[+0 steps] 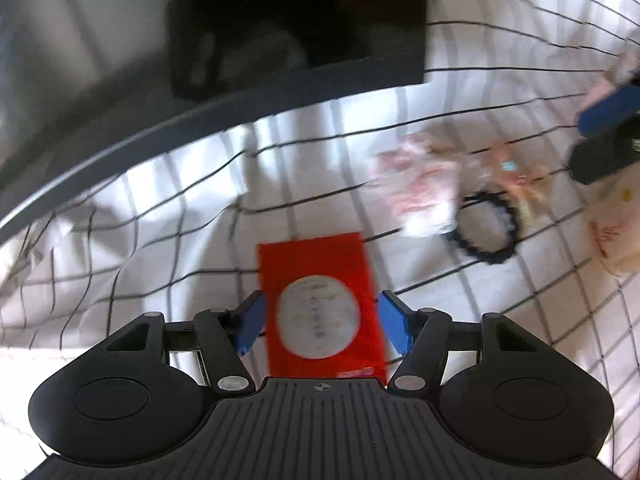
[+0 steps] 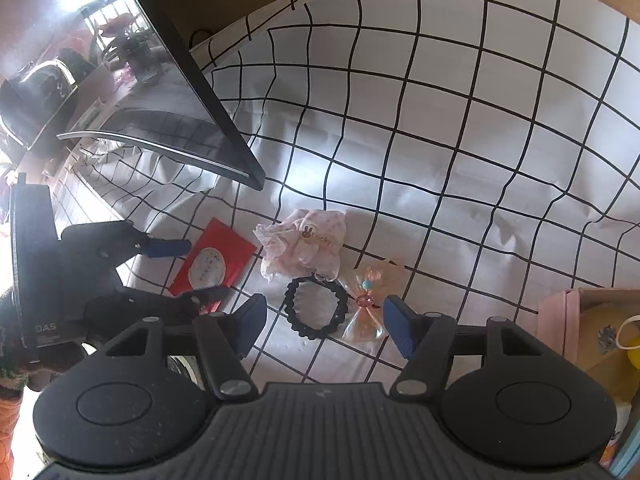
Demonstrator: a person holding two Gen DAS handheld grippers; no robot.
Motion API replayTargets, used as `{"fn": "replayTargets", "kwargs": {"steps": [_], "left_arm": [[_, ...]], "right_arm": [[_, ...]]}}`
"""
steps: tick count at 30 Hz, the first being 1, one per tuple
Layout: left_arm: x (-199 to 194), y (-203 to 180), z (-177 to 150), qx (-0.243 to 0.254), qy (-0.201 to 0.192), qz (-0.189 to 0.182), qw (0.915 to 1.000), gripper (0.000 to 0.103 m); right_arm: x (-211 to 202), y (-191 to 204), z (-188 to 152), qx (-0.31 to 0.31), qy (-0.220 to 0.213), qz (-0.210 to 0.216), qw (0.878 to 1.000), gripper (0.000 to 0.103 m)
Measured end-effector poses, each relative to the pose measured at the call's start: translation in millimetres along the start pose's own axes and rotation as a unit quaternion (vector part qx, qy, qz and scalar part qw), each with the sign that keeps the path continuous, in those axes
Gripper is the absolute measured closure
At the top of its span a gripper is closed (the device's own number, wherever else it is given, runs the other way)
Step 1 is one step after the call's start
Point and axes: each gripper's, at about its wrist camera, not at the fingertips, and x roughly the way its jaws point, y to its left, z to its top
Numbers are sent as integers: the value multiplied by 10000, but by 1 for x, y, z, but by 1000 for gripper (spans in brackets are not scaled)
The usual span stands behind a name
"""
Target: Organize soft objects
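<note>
A red packet with a white round label (image 1: 322, 312) lies on the checked cloth between the open fingers of my left gripper (image 1: 320, 326); it also shows in the right wrist view (image 2: 212, 260), with the left gripper (image 2: 182, 270) around it. A pink frilly scrunchie (image 2: 302, 242), a black hair tie (image 2: 316, 308) and a peach bow clip (image 2: 368, 300) lie close together. My right gripper (image 2: 326, 326) is open and empty, hovering just in front of the hair tie and bow. In the left wrist view the scrunchie (image 1: 420, 188) and hair tie (image 1: 486, 228) are blurred.
A dark monitor (image 2: 168, 112) stands at the back left on the white checked cloth (image 2: 460, 140). A pink box (image 2: 568, 320) with yellow items sits at the right edge. My right gripper shows at the left wrist view's right edge (image 1: 608, 132).
</note>
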Motion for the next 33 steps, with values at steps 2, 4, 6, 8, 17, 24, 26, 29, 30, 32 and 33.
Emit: {"fn": "replayTargets", "kwargs": {"steps": [2,4,6,8,17,24,26,29,30,32,33], "left_arm": [[5,9,-1,-261,1,-62,9996,37],[7,17,-3,-517,-83,-296,9982,37],[10,22,-3,-775,-36,-677,9947,37],[12,19,-2,-710,5,-865,9937,30],[19,-1,9,-619,177,-917,9937,12],[27,-19,16,-176,492,-556,9971,7],[27,-17,16,-222,499,-557,9970,8],[25,-16,13,-290,412,-482,9976,10],[24,-15,12,-307,399,-481,9976,10],[22,-12,12,-358,365,-454,9977,17],[17,-9,11,-421,326,-434,9976,31]], "right_arm": [[1,0,-1,-18,24,46,10000,38],[1,1,-3,-60,49,37,10000,38],[2,1,-3,-57,64,32,10000,38],[2,0,-3,-31,64,35,10000,38],[6,1,-3,-27,108,53,9999,38],[5,-1,-6,-32,122,82,9999,38],[4,-3,-5,12,89,75,9999,38],[3,-6,-4,52,62,80,9999,38],[2,-5,-4,47,55,81,9999,38],[1,-5,-4,18,43,95,9999,38],[0,-5,-4,14,30,98,9999,38]]}}
